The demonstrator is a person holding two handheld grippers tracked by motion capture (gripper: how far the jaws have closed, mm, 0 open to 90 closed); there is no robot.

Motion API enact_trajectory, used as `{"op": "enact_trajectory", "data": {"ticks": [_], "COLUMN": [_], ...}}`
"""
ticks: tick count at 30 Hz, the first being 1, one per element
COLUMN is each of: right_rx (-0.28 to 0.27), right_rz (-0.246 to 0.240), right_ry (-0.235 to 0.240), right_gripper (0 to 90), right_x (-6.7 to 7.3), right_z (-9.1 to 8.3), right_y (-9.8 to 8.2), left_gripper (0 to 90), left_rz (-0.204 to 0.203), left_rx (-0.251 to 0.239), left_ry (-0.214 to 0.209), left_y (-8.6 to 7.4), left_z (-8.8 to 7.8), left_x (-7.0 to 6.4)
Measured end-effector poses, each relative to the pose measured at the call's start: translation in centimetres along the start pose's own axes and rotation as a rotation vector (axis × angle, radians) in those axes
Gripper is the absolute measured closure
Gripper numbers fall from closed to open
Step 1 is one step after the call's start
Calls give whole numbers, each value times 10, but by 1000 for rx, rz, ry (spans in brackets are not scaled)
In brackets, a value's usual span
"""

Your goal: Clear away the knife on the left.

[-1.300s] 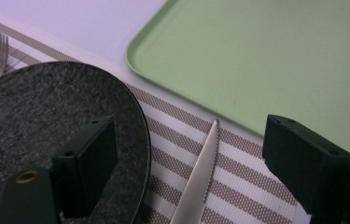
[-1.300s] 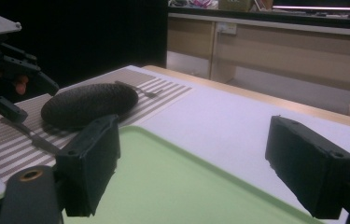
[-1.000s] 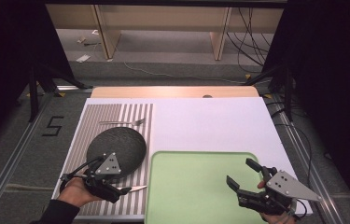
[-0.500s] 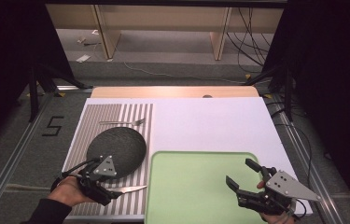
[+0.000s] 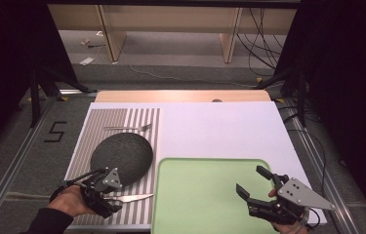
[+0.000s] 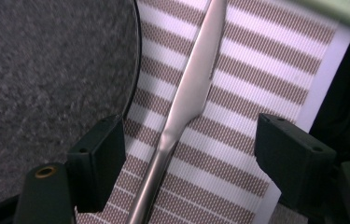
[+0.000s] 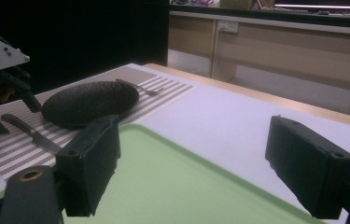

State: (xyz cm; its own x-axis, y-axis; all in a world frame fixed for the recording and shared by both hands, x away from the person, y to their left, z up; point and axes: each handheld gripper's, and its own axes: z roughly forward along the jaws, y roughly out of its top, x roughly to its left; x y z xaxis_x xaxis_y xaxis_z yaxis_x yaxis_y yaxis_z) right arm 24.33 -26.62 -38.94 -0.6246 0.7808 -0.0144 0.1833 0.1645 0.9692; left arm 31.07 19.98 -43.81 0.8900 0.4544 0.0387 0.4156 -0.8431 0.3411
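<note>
A silver knife lies on the striped placemat, close to the dark grey plate. My left gripper is open, its jaws low on either side of the knife's handle without touching it. In the high view the left gripper sits at the mat's near edge, with the knife pointing right. A fork lies beyond the plate. My right gripper hangs open and empty over the green tray.
The white table top stretches behind the tray. In the right gripper view the plate, fork, knife and the left gripper lie to the left. The table's near edge runs just beneath both hands.
My left gripper has drawn back a little toward the near-left along the knife, leaving more of the blade in sight. The right gripper has not moved.
</note>
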Motion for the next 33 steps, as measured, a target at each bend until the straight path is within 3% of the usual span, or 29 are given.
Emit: {"op": "enact_trajectory", "data": {"ticks": [5, 17, 26, 31, 33], "right_rx": [0, 0, 0, 2, 0], "right_rz": [1, -3, -3, -3, -4], "right_ry": [0, 1, 4, 5, 4], "right_gripper": [189, 189, 189, 189, 189], "right_x": [0, 0, 0, 1, 1], "right_z": [0, 0, 1, 1, 0], "right_y": [0, 0, 0, 0, 0], "left_gripper": [300, 452, 592, 649, 716], "left_rz": [-16, -45, -68, -80, -109], "left_rx": [67, 158, 162, 219, 240], "left_ry": [25, 62, 14, 13, 2], "left_y": [-4, -8, -8, -2, 0], "left_z": [5, 19, 22, 23, 23], "left_x": [4, 13, 16, 16, 16]}}
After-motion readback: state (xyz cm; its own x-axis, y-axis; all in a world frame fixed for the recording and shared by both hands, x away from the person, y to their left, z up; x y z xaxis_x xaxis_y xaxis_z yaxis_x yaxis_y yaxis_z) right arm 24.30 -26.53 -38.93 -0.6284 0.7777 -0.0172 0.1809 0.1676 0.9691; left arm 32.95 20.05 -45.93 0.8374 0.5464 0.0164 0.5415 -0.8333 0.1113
